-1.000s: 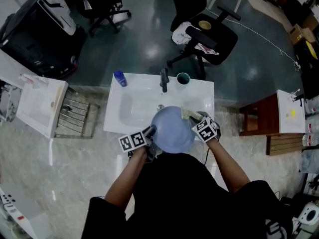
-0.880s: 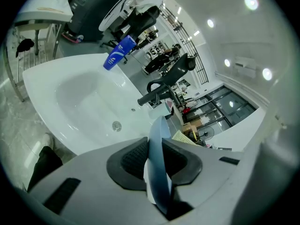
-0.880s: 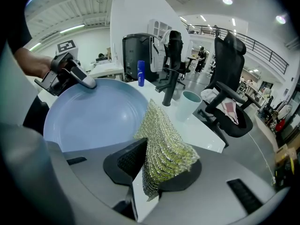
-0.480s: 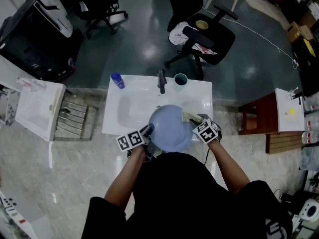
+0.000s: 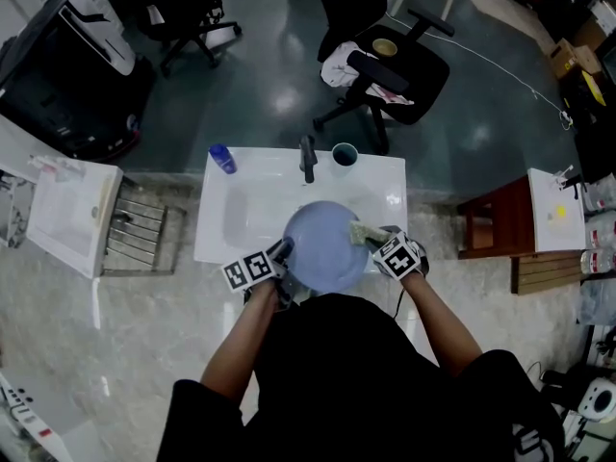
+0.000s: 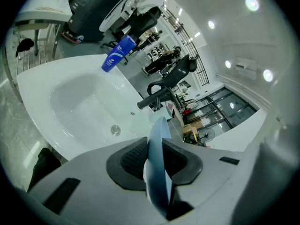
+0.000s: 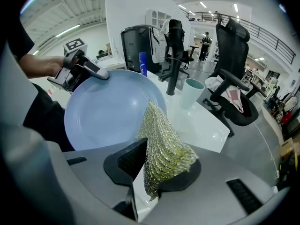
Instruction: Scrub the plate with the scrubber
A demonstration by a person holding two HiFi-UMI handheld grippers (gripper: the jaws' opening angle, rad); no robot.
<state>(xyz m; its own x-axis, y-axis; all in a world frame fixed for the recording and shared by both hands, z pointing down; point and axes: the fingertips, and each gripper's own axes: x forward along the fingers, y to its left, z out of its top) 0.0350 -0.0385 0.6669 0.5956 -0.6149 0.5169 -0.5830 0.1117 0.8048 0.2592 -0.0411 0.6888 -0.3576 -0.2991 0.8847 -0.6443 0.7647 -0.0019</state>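
Blue plate (image 5: 325, 250), edge-on in our left gripper (image 6: 157, 167).
Rim clamped; sink basin (image 6: 75, 102) lies open beyond. Our right gripper (image 7: 157, 172) pinches the mesh scrubber (image 7: 164, 146), tip at plate's rim, lower end hidden.

I see a white sink (image 5: 241, 221) standing where pale marble floor (image 5: 125, 335) meets glossy dark floor (image 5: 241, 85). From it, a black office chair (image 5: 404, 70) sits at one o'clock, a metal rack (image 5: 140, 231) at nine, and a red-brown wooden stand (image 5: 496, 221) at three. Ceiling spotlights (image 6: 252, 3) glow overhead.
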